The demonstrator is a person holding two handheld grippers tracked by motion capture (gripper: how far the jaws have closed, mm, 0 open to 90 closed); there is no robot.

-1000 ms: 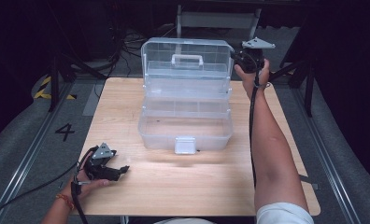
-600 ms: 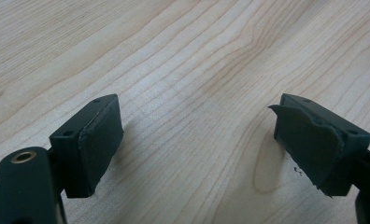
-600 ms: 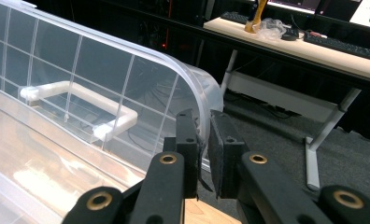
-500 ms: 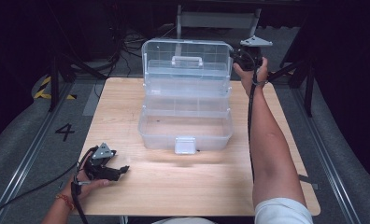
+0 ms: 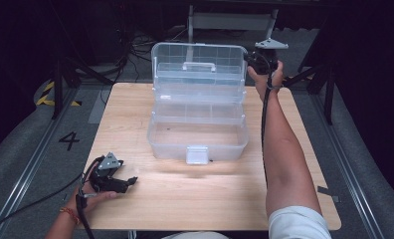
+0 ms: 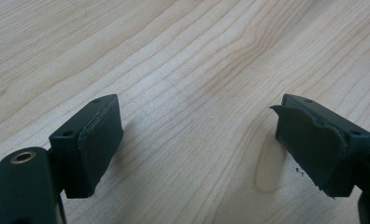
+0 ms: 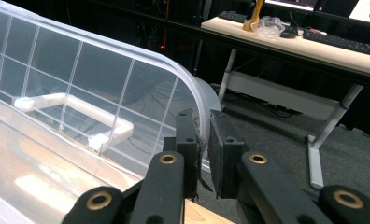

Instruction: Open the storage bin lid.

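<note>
My left gripper (image 5: 130,180) rests low on the near left corner of the table (image 5: 304,149), its jaws spread wide with nothing but bare wood grain between them; the pads (image 6: 96,149) hover just above the board. From these jaws the clear plastic box (image 5: 197,134) lies ahead and to the right, well apart, its white front latch (image 5: 197,154) the nearest part.

The box runs long across the table, left to right, so its long axis lies crosswise to my reach. Its base sits open toward me, and the lid (image 5: 200,69) stands upright behind it, with the white handle (image 5: 198,65) on its face.

My right gripper (image 7: 202,154) is far out at the back right, and it is the one that matters here. Its jaws are clenched on the lid's right-hand edge, close to the upper rounded corner: in the right gripper view the clear wall runs away to the left of my jaws, and the rim passes between the pads (image 7: 220,149). So the lid lies to the left of these jaws, pinched at its edge, hinge below. I judge the coming move is a swing about that hinge along the box's long axis, and my right hand is the nearer for it.
</note>
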